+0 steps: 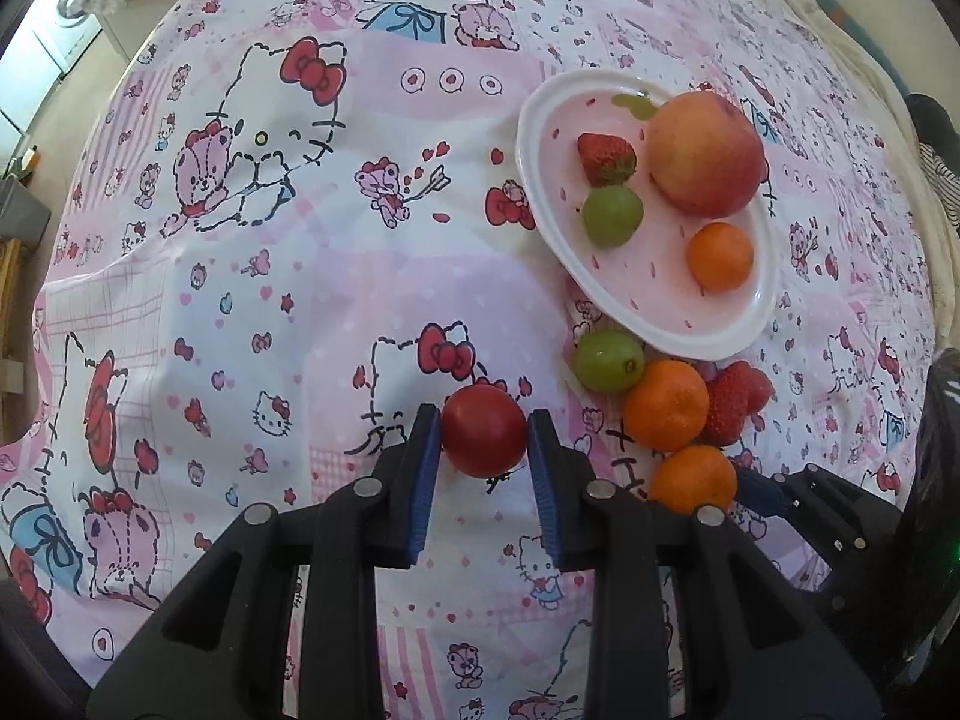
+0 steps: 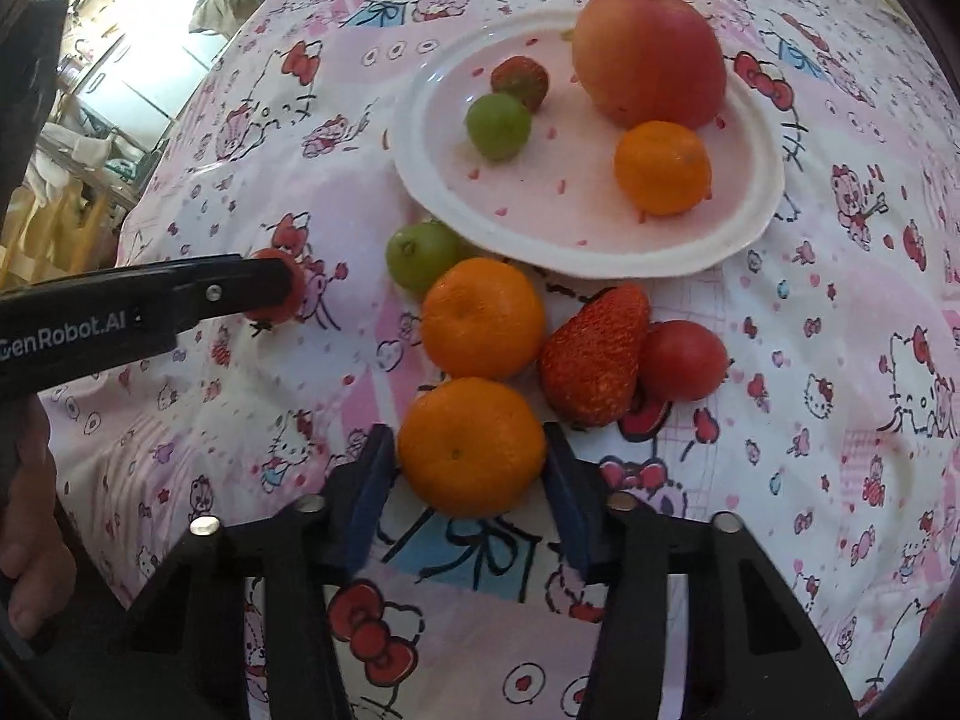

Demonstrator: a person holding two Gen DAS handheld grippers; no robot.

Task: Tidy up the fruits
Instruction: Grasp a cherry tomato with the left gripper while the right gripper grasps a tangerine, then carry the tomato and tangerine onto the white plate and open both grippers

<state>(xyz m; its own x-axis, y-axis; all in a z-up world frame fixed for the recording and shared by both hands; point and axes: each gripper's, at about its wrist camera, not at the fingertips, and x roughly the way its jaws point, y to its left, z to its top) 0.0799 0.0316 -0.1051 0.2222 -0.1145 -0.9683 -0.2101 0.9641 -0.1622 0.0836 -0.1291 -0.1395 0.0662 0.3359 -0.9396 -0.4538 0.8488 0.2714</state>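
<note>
My left gripper (image 1: 485, 418) is shut on a small round red fruit (image 1: 483, 431) that sits low over the cartoon-print cloth; the right wrist view shows one of its fingers (image 2: 240, 291) in front of that fruit (image 2: 287, 276). My right gripper (image 2: 468, 450) is shut on an orange (image 2: 471, 447) lying on the cloth, with both blue pads against its sides. Just beyond lie a second orange (image 2: 483, 318), a green fruit (image 2: 420, 255), a strawberry (image 2: 594, 354) and another red fruit (image 2: 684, 360). The white plate (image 2: 420, 180) holds an apple (image 2: 648, 57), an orange, a green fruit and a strawberry.
The pink and white cloth (image 1: 240, 300) covers the whole surface, with open cloth left of the plate (image 1: 540, 204). A person's hand (image 2: 30, 516) shows at the lower left of the right wrist view. Room furniture lies beyond the far left edge.
</note>
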